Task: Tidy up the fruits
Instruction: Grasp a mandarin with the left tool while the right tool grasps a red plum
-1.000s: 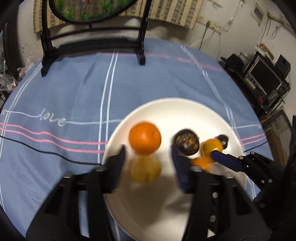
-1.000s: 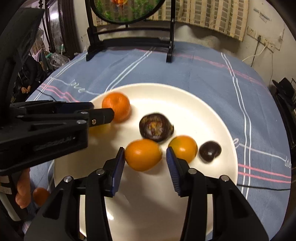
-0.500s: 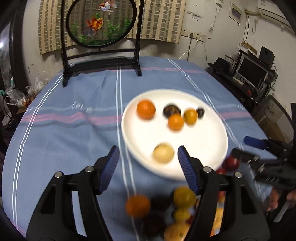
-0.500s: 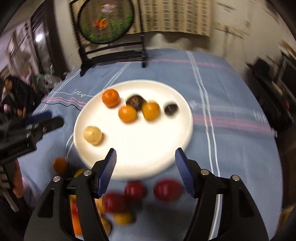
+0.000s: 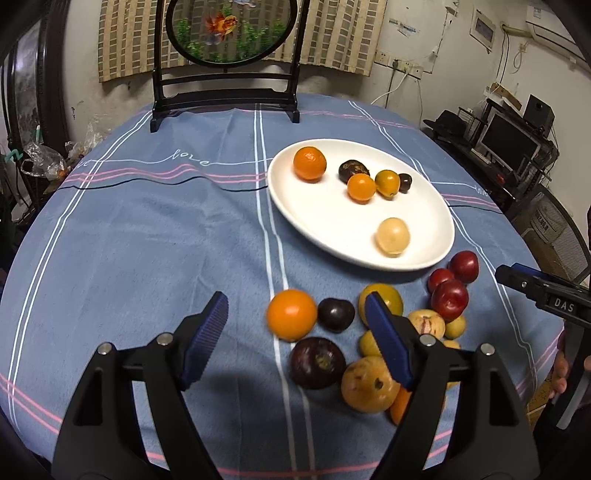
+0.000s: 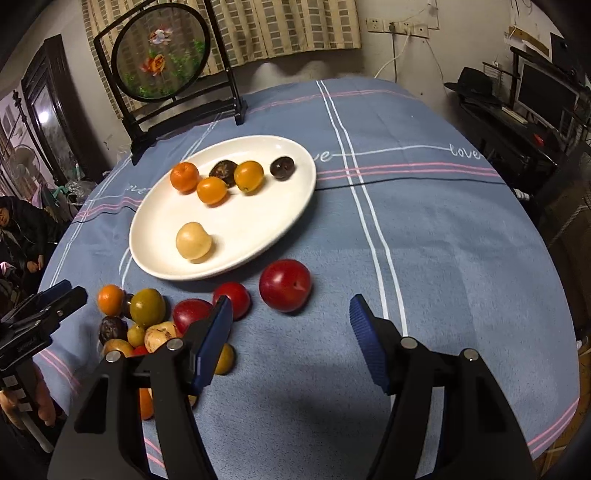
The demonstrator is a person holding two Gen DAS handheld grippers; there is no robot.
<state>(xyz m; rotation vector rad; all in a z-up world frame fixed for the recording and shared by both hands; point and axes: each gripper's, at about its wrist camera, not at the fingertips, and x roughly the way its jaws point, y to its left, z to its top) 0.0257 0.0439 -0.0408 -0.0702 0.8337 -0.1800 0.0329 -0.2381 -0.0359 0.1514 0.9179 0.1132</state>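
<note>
A white plate holds an orange, a pale yellow fruit and several small orange and dark fruits. Nearer me, loose fruit lies in a pile on the blue cloth: an orange, dark plums and red plums. My left gripper hovers over this pile with its jaws opening, pressing on nothing. My right gripper is open, with a big red plum just beyond its tips, untouched. The plate lies farther back.
A round goldfish screen on a black stand stands at the table's far edge. Monitors and shelves fill the room to the right. A person sits off the table's left. The cloth to the right of the plate is bare.
Both grippers have drawn back from the plate toward the near edge. The left let go of the pale yellow fruit, the right of a small orange one; both stand wider. The loose pile has come into view.
</note>
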